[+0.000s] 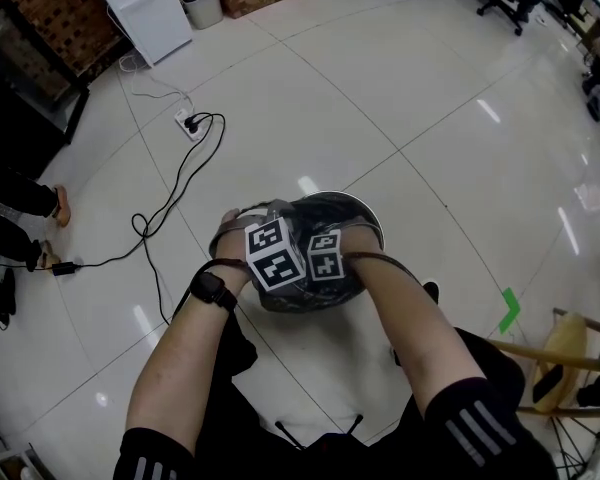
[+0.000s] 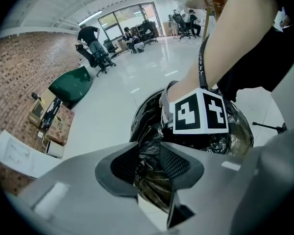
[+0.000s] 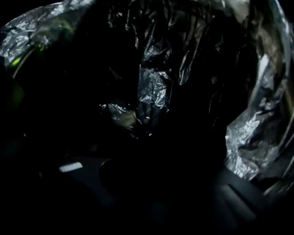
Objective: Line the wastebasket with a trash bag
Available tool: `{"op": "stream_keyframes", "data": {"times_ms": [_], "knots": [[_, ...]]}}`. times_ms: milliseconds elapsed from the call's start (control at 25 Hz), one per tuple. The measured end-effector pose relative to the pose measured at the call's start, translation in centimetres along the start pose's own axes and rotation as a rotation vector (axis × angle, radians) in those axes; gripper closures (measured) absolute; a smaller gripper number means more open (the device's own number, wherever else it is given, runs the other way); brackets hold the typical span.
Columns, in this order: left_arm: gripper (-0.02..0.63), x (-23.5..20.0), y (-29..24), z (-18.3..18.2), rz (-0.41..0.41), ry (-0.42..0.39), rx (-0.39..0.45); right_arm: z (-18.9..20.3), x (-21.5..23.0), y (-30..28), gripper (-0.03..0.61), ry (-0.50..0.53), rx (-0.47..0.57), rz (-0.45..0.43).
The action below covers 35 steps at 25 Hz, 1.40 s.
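1. Step in hand: seating the liner. The wastebasket [image 1: 368, 218] stands on open floor [image 1: 430, 118], well clear of its edges. The black trash bag [image 1: 310, 213] is already in its mouth, bunched over the near rim.
2. The left gripper [image 2: 149, 163] is clenched on a fold of bag film at the rim and holds that edge up.
3. The right gripper [image 2: 200, 112] points straight down inside the bag. Its jaws are closed, likely to push the film toward the bottom.
4. Next move, as I judge it: keep the rim edge pinned, press the bag down flat, then fold the loose edge over the rim all round. Thin film, so it tears or slips easily.
5. Hard to see: the right gripper view is nearly black, so I can't tell if film is caught in its jaws.
6. In the head view both grippers' tips are hidden by arms and marker cubes, and the far rim is only partly visible. The basket bottom isn't visible.
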<state>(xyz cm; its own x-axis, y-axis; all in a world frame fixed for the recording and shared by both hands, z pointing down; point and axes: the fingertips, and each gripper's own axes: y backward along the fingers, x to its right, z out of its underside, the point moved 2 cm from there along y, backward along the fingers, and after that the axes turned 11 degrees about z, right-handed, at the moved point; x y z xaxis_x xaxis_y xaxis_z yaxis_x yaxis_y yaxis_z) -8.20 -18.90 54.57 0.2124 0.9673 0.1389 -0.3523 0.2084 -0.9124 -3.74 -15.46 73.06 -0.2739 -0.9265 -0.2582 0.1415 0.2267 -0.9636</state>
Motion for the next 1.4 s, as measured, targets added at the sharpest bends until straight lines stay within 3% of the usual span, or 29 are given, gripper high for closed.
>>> {"op": "stream_keyframes", "data": {"times_ms": [200, 320, 600, 680, 880, 1040, 1120, 1200, 1400], "knots": [[0.488, -0.1, -0.6, 0.9, 0.005, 0.017, -0.022, 0.1, 0.5, 0.0, 0.567, -0.032, 0.024, 0.009], [0.488, -0.3, -0.7, 1.0, 0.004, 0.024, -0.022, -0.2, 1.5, 2.4, 0.463, -0.062, 0.089, 0.03], [0.488, -0.2, -1.0, 0.8, 0.005, 0.027, -0.017, 0.8, 4.3, 11.8, 0.454, -0.155, 0.252, 0.135], [0.488, -0.1, -1.0, 0.7, 0.005, 0.021, -0.016, 2.8, 5.7, 14.4, 0.456, -0.275, 0.261, 0.19], [0.488, -0.7, -0.8, 1.2, -0.014, 0.037, -0.022, 10.0, 6.7, 16.7, 0.452, -0.727, 0.217, 0.242], [0.488, -1.3, -1.0, 1.1, -0.03, 0.055, -0.013, 12.7, 5.1, 15.7, 0.415, -0.992, 0.263, 0.219], [0.488, -1.5, -1.0, 0.9, -0.034, 0.058, -0.011, 13.1, 4.2, 14.8, 0.392, -1.077, 0.284, 0.195], [0.488, -1.7, -1.0, 0.8, -0.037, 0.066, -0.005, 12.9, 4.0, 14.3, 0.376, -1.061, 0.272, 0.232], [0.488, -2.8, -0.5, 1.4, -0.075, 0.102, -0.012, 10.1, 5.5, 14.1, 0.362, -0.8, 0.231, 0.42]]}}
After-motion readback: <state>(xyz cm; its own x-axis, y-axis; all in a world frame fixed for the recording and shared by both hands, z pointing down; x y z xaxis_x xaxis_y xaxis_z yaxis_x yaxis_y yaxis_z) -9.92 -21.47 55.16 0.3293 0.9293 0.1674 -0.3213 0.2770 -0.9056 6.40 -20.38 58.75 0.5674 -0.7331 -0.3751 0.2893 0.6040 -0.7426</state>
